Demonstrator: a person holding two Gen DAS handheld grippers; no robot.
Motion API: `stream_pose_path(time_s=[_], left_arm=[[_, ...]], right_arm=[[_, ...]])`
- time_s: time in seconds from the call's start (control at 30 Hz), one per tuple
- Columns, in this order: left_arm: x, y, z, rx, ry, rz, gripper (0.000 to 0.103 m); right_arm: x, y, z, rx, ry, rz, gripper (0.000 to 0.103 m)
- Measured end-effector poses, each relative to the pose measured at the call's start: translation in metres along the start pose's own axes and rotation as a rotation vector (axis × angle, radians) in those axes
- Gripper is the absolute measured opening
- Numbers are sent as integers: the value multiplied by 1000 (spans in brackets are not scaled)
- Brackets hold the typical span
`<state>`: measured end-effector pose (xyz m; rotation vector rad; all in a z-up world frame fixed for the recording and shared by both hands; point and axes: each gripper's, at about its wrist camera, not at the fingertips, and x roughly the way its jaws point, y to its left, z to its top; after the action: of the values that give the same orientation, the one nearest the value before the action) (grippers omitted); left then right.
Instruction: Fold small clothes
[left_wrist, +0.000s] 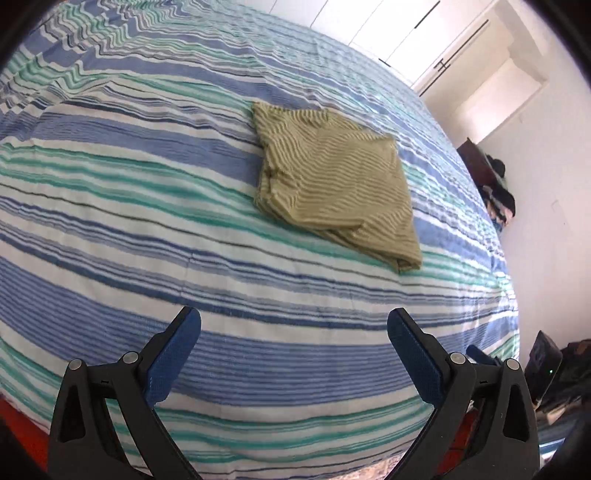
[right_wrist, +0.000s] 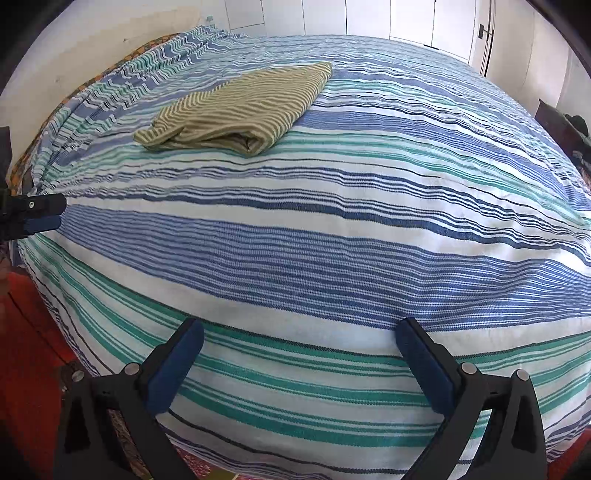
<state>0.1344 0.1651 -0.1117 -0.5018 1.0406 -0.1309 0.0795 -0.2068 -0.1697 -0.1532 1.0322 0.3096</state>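
Folded olive-green garment with thin pale stripes (left_wrist: 332, 181) lay flat on the bed under a blue, teal and white striped woven bedspread (left_wrist: 147, 236), ahead of the left gripper (left_wrist: 293, 321) and slightly to its right, well apart from the tips. Left gripper's black arms with blue textured pads (left_wrist: 173, 358) stood spread wide, nothing between them, over the near edge of the bed. Right gripper (right_wrist: 299, 332) likewise splayed wide and empty, hovering above the near side of the same bedspread (right_wrist: 332, 240). From there, the garment (right_wrist: 240, 110) sat far ahead and to the left, its folded edge with layered cloth turned toward the gripper, one loose corner poking out on the left. Left gripper (right_wrist: 55, 212) seen from the side at the left edge of the right wrist view, near the bed's border. Red floor (right_wrist: 26, 350) showed below the bed to the left. White cupboard doors (left_wrist: 424, 40) stood beyond the bed's far side; dark heap of clothes (left_wrist: 496, 192) against the wall to the right.
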Motion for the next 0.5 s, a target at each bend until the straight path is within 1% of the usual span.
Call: stream_pose_path(time_s=[0.07, 0.1, 0.2, 0.27, 0.33, 0.43, 0.5], left_arm=[[18, 8, 46, -25, 26, -31, 101], [32, 10, 67, -22, 45, -35, 101], [82, 12, 114, 17, 124, 6, 101], [111, 12, 130, 34, 174, 31, 100], [136, 12, 142, 44, 215, 27, 99], [158, 8, 154, 78, 249, 3, 98], [168, 8, 160, 90, 259, -20, 98]], right_arm=[[-4, -10, 34, 65, -48, 103, 103], [-2, -16, 54, 100, -60, 143, 103], [26, -39, 115, 230, -49, 267, 102], [56, -54, 150, 309, -32, 331, 100], [94, -64, 179, 344, 7, 393, 99], [151, -75, 207, 388, 68, 427, 96], [186, -80, 220, 445, 104, 461, 89]])
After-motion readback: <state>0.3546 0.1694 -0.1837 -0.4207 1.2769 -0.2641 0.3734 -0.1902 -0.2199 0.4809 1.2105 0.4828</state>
